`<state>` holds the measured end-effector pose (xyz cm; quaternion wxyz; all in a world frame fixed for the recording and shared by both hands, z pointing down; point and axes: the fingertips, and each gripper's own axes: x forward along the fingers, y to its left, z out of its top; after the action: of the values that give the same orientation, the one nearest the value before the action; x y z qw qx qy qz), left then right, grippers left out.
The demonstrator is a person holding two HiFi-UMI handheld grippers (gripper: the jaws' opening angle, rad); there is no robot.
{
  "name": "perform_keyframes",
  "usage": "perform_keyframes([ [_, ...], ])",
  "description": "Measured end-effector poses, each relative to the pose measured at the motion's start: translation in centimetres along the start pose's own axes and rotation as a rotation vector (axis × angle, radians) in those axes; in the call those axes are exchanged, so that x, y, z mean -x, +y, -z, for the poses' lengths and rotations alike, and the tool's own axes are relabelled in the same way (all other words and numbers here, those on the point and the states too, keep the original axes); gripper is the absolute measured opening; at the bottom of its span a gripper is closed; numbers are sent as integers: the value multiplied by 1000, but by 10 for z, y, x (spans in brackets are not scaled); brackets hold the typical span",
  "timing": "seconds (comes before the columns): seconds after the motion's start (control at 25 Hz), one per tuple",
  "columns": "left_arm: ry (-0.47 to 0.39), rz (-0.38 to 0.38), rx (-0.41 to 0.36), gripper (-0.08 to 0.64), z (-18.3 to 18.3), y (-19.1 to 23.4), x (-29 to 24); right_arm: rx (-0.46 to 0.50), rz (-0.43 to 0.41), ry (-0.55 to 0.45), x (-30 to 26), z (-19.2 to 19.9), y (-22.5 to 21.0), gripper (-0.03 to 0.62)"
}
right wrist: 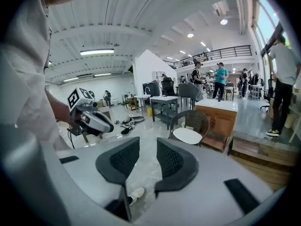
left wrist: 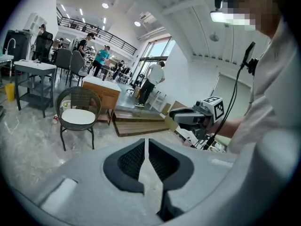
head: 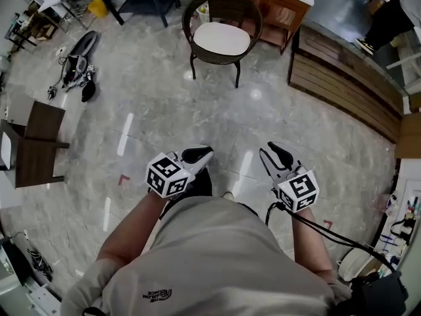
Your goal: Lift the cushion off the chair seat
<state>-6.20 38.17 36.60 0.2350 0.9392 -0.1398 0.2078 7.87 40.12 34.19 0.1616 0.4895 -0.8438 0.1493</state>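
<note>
A white round cushion (head: pixel 222 39) lies on the seat of a dark wicker chair (head: pixel 223 5) far ahead across the floor. In the left gripper view the cushion (left wrist: pixel 78 116) shows at the left, and in the right gripper view the cushion (right wrist: pixel 186 135) sits just right of centre. My left gripper (head: pixel 204 152) is held at waist height, its jaws (left wrist: pixel 146 142) shut with nothing between them. My right gripper (head: pixel 273 149) is beside it, open and empty (right wrist: pixel 148 147). Both point toward the chair and are well apart from it.
A wooden cabinet (head: pixel 276 8) stands right behind the chair, and a low wooden platform (head: pixel 342 78) runs along the right. A brown side table (head: pixel 36 143) is at the left. Bags and cables (head: pixel 79 64) lie on the floor at the far left. Several people stand in the background.
</note>
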Motion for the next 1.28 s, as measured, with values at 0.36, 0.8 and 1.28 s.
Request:
perform_keyframes([
  [0.36, -2, 63, -12, 31, -59, 117, 4, -13, 85, -13, -107, -74, -32, 121],
  [0.8, -70, 100, 156, 34, -107, 210, -19, 20, 35, -6, -194, -129, -65, 121],
  [1.28, -104, 62, 474, 49, -158, 319, -109, 11, -98, 0, -301, -169, -193, 121],
])
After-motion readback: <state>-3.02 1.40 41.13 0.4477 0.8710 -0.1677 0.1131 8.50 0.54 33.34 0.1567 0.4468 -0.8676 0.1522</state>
